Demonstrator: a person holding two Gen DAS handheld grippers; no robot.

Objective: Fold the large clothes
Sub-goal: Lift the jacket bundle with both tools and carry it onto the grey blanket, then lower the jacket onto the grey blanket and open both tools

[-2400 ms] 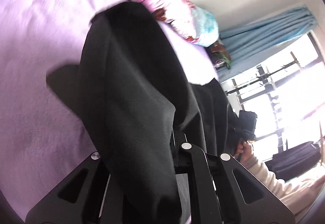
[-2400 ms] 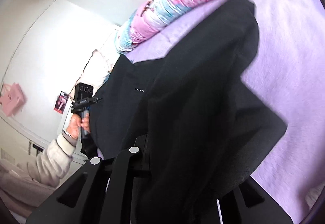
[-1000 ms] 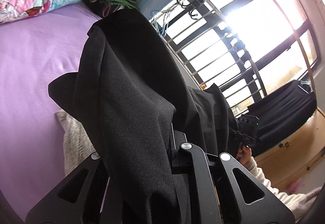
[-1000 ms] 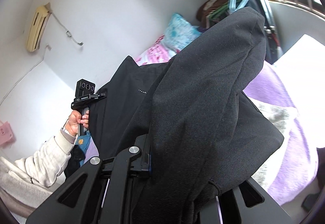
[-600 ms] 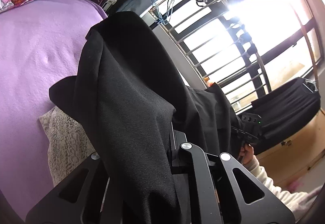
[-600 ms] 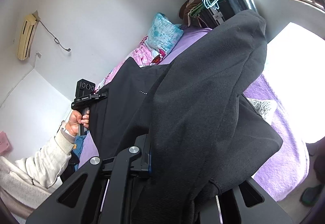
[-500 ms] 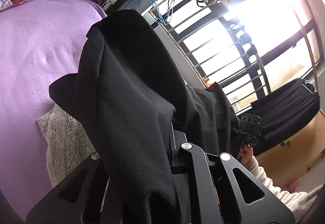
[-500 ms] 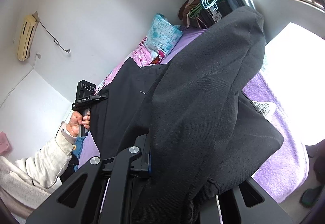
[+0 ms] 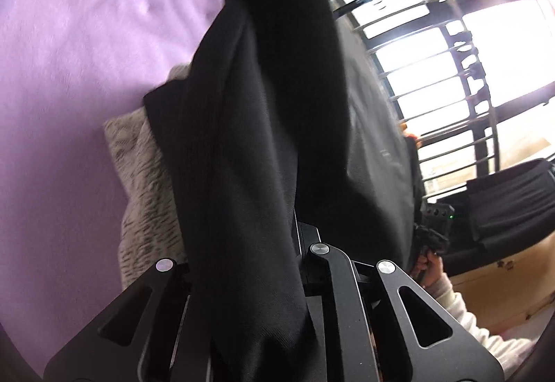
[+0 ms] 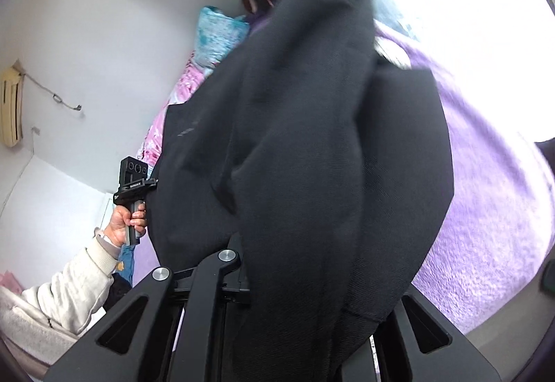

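A large black garment (image 9: 263, 146) hangs stretched between my two grippers and drapes over both of them. In the left wrist view it covers my fingertips, and only the black linkage arms (image 9: 333, 281) show beneath it. In the right wrist view the same garment (image 10: 312, 156) spills over my fingers. My left gripper (image 10: 133, 181) shows there at the left, held by a hand in a cream sleeve. In the left wrist view my right gripper (image 9: 435, 226) sits at the garment's far edge. Both are shut on the cloth.
A purple bedspread (image 9: 69, 70) lies below and to the left, with a cream patterned cloth (image 9: 145, 188) on it. A blue and pink pillow (image 10: 218, 35) lies by the white wall. A barred window (image 9: 451, 70) and a wooden cabinet (image 9: 503, 285) stand at the right.
Both grippers have sunk towards the bed with the garment still in them. The purple bedspread and the cream cloth fill more of the view, and the picture is blurred by the motion.
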